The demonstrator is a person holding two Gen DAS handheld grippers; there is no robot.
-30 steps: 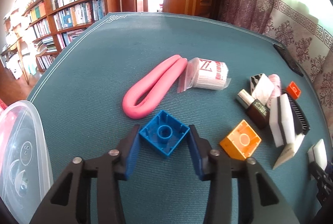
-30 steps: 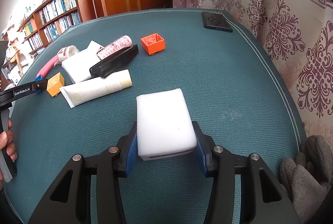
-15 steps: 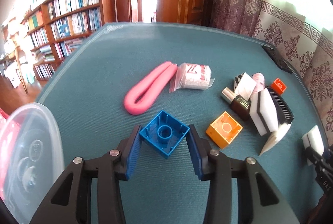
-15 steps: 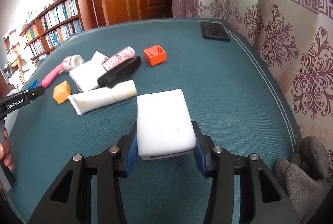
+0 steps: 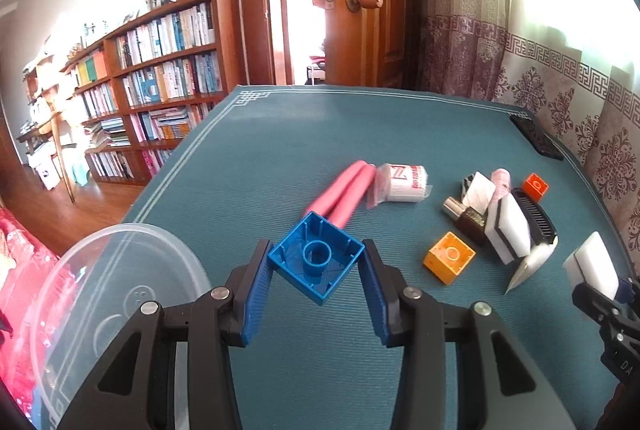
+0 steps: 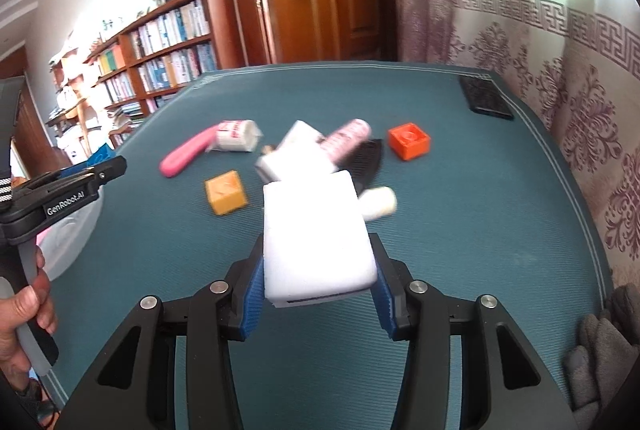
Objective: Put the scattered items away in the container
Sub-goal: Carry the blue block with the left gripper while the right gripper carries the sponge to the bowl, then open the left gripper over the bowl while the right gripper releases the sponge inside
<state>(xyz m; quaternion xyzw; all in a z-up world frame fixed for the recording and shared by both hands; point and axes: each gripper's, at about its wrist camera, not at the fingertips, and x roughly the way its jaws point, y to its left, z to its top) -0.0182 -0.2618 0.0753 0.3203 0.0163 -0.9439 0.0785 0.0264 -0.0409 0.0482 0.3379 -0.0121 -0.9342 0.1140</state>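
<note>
Your left tongs [image 5: 316,262] are gripping the blue brick [image 5: 316,256], right tongs [image 6: 318,270] the white sponge [image 6: 316,238]; the container [image 5: 100,302] is looking empty, and most items are waiting on the table [image 5: 280,150].

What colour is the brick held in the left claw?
Blue, clearest in the left wrist view: the brick sits between the left claw pads.

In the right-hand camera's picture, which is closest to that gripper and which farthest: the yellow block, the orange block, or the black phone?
From the right gripper:
1. Yellow block, ahead, to the left.
2. Orange block, farther, to the right.
3. Black phone, far right table edge.
</note>
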